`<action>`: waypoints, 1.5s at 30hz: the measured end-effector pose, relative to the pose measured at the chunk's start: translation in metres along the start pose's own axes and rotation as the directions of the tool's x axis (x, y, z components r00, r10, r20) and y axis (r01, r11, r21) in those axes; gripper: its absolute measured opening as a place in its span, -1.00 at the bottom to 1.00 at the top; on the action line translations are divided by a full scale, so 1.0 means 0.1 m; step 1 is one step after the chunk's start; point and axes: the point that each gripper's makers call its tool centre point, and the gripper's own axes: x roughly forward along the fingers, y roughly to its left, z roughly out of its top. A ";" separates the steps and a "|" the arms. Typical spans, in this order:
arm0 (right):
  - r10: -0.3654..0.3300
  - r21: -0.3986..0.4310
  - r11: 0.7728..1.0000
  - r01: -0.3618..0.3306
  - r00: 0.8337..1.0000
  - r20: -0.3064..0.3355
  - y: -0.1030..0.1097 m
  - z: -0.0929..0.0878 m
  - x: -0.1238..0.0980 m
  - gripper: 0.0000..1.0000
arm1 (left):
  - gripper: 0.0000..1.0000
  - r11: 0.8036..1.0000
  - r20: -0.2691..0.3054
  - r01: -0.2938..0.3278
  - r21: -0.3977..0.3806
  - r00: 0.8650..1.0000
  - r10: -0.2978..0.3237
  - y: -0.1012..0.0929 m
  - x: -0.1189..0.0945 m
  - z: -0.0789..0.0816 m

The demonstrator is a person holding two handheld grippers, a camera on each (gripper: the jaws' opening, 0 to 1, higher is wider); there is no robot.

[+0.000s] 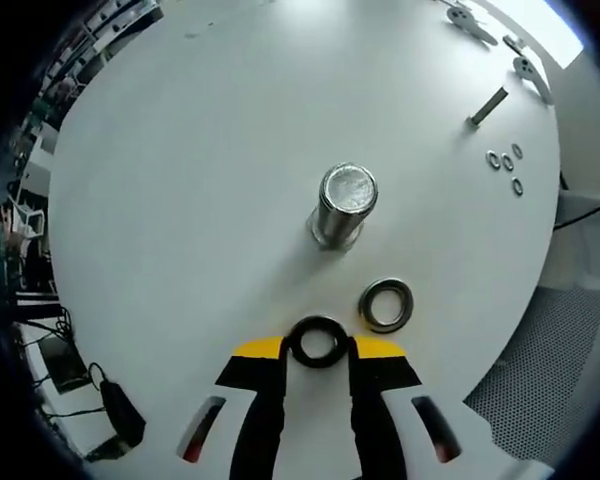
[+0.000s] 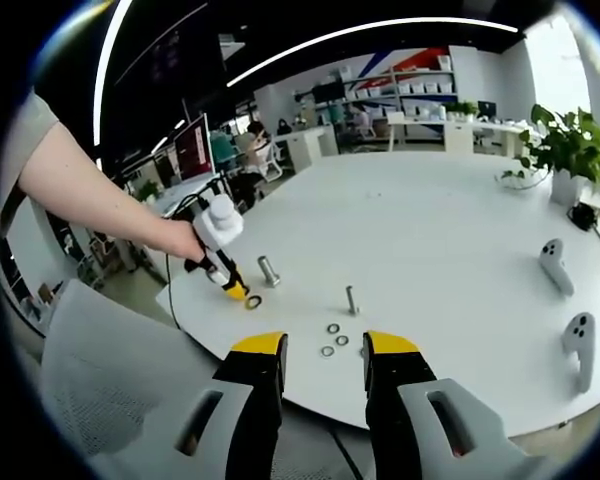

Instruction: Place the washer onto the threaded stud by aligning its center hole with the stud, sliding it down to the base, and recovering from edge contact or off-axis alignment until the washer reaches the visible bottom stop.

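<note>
A wide metal threaded stud (image 1: 347,205) stands upright on the white round table (image 1: 180,200). My left gripper (image 1: 318,348) is just short of it, jaws shut on a dark ring washer (image 1: 317,341) at their yellow tips. A second, silver washer (image 1: 387,304) lies flat on the table just right of the held one. In the right gripper view, a person's hand holds the left gripper (image 2: 242,293) over the table's left side, with the washer (image 2: 252,301) at its tip beside the stud (image 2: 269,270). My right gripper (image 2: 325,345) hangs open at the table's near edge, holding nothing.
A thin bolt (image 1: 488,106) (image 2: 351,299) stands near three small washers (image 1: 505,165) (image 2: 333,338). Two white hand controllers (image 2: 552,265) (image 2: 580,345) lie at the right. A mesh chair back (image 2: 90,380) is near the table edge. A potted plant (image 2: 570,145) stands far right.
</note>
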 end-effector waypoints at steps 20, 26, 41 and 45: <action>0.006 -0.001 1.000 -0.006 1.000 -0.002 0.01 -0.01 0.00 -0.35 | -0.61 0.999 0.038 -0.002 0.037 0.999 0.001 -0.12 -0.06 -0.02; 0.001 0.002 1.000 -0.001 1.000 0.001 0.00 -0.01 0.00 -0.35 | -0.61 0.999 0.033 0.001 0.052 0.999 -0.003 -0.15 -0.07 0.00; 0.003 0.003 1.000 -0.003 1.000 0.004 0.00 0.00 0.00 -0.35 | -0.62 0.991 0.031 -0.004 0.130 1.000 0.000 -0.19 -0.18 0.09; 0.003 0.005 1.000 -0.003 1.000 0.006 0.00 0.01 0.00 -0.35 | -0.62 0.990 0.044 -0.007 0.144 0.999 0.001 -0.19 -0.19 0.12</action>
